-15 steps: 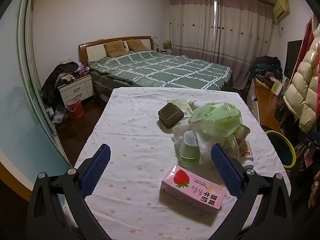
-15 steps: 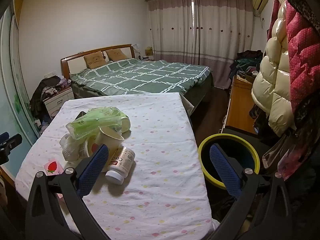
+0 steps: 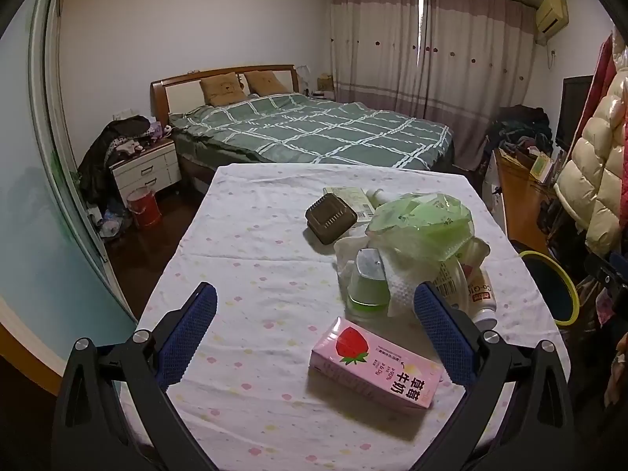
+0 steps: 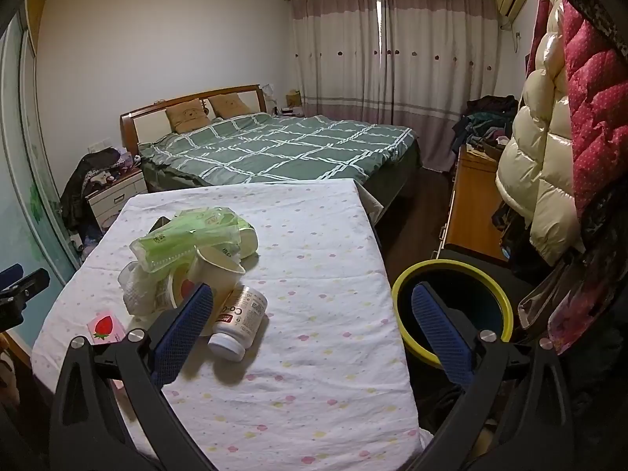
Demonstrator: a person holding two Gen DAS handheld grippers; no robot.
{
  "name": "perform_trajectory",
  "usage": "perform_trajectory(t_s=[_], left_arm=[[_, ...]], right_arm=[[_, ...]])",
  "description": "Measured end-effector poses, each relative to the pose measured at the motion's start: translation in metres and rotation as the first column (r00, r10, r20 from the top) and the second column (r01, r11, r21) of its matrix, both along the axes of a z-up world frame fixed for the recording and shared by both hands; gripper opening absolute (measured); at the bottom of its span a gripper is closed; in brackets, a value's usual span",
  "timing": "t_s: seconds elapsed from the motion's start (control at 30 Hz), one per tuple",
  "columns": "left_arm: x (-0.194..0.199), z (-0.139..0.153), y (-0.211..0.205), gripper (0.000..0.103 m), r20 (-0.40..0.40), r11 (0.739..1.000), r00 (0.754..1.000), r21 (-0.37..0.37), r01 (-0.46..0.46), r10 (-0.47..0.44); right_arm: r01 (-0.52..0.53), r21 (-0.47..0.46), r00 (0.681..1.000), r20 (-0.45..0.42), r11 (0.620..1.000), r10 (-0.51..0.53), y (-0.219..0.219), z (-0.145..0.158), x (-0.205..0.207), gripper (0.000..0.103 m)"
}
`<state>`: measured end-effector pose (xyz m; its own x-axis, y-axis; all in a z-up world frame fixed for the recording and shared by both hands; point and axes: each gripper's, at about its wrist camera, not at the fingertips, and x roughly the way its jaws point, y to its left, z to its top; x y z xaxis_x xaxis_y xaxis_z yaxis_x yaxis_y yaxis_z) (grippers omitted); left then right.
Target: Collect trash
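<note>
Left wrist view: the left tool (image 3: 314, 310) hangs over the near end of the table (image 3: 243, 243), jaws spread wide and empty. Against the frame half a second back, the layout reads almost the same; the pink strawberry milk carton (image 3: 375, 363) sits slightly closer under the tool, nearer its right-hand finger. Behind it the trash heap is untouched: green plastic bag (image 3: 422, 223), small green-based cup (image 3: 367, 284), brown box (image 3: 330, 218).

Right wrist view: the right tool (image 4: 312, 314) is likewise released, nothing between the pads. The view has barely shifted. The white pill bottle (image 4: 239, 320) lies on its side just beside the tool's left finger, next to the paper cup (image 4: 216, 271). The yellow-rimmed bin (image 4: 453, 312) stands on the floor off the table's right edge, open and near.

Reading: no item lifted so far; both tools look poised for a first pick, carton on the left, bottle on the right.
</note>
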<state>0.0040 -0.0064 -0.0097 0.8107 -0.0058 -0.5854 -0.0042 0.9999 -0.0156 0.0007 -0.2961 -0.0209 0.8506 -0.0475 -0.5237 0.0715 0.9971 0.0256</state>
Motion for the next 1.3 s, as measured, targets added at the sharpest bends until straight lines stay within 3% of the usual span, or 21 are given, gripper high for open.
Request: perform_trajectory(t_s=[1.3], left_arm=[[0.0017,-0.0049,-0.0094,0.099,-0.022,1.000,0.999,0.002,0.028,-0.028]], right_arm=[[-0.001,0.011,1.000,-0.012,1.000,0.001,-0.0004,-0.0025,0.0035,0.097]])
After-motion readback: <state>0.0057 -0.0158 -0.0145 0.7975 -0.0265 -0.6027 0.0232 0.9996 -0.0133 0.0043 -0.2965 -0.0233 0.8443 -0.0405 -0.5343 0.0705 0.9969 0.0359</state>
